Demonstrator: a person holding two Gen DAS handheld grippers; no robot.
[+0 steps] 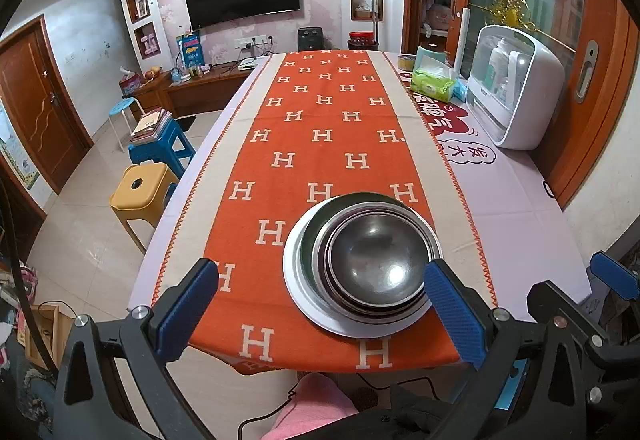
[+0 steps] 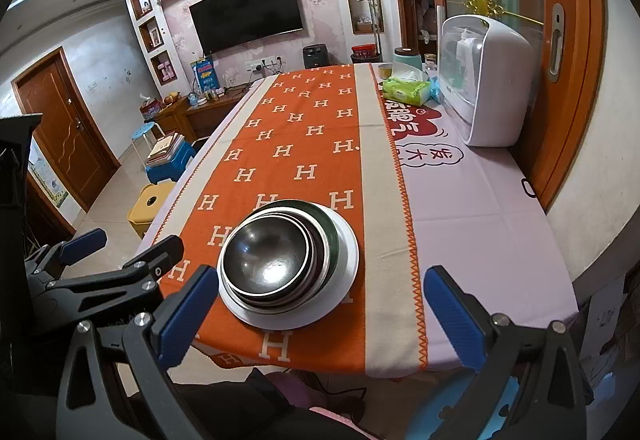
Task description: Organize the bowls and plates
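Nested steel bowls (image 1: 372, 260) on a white plate (image 1: 304, 296) at the worktop's (image 1: 520, 200) near edge: rigid, slick, probably heavy together, best lifted by the plate's rim; left gripper (image 1: 320, 304) and right gripper (image 2: 320, 304) jaws wide open, empty.

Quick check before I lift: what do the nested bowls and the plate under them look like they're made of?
Nested bowls: probably stainless steel, polished; mirror-like glare spots and thin bright rims show it. White plate: smooth, glossy and opaque, likely glazed ceramic, though melamine cannot be ruled out by look alone.
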